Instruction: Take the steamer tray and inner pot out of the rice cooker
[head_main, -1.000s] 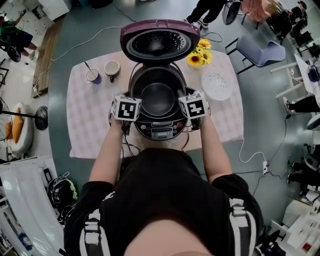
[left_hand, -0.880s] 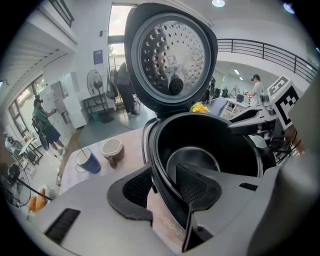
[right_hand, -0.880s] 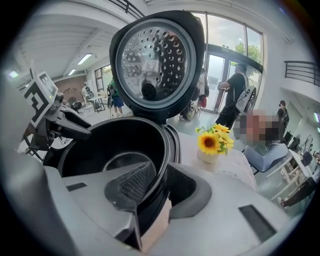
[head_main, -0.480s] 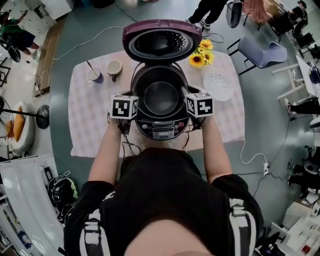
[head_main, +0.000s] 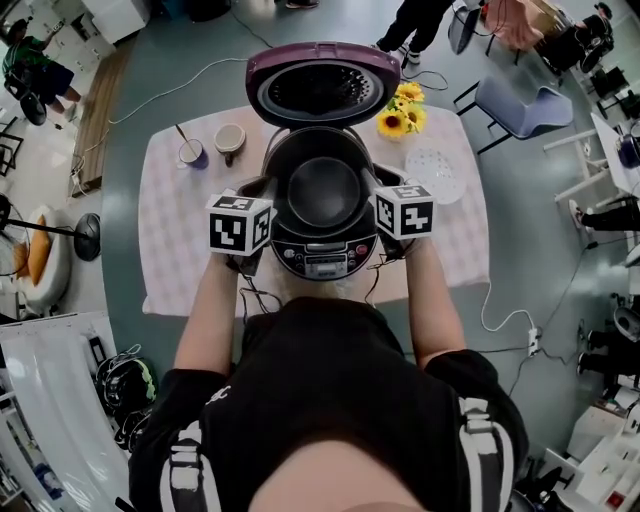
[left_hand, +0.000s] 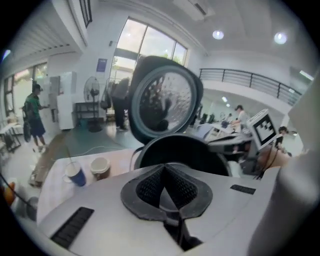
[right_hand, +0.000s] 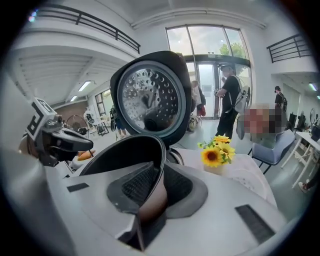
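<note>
**Progress.** The rice cooker (head_main: 283, 250) stands on the cloth-covered counter (head_main: 170, 250) with its lid (head_main: 322, 85) thrown fully back. A white perforated disc, judged to be the steamer tray (head_main: 436, 172), lies on the counter to the right of the cooker, beside the sunflowers (head_main: 398, 110). That half of the task appears complete.

The inner pot (head_main: 323, 190) is in hand. In the head view it sits over the cooker's opening between the two marker cubes, and it appears raised partway out of the body, not yet clear of it.

**Right hand-held gripper** (right_hand: 152, 187). Its jaws have just been closing and now pinch the pot's rim. The wall of the pot runs plainly between the pads.

**Left hand-held gripper** (left_hand: 165, 172). Its jaws have just been closing and are now pressed together at the tips. The pot's dark interior shows directly beyond them. No rim can be seen between the pads, so a hold on that side cannot be confirmed.

**Remaining.** The pot must be lifted clear and set down on the counter. Free cloth lies on the left, near the blue cup (head_main: 190, 153).

**Writing.** No brand or label is legible. The cooker's control panel (head_main: 321, 266) is too small to read. The cubes carry only black-and-white square patterns.
</note>
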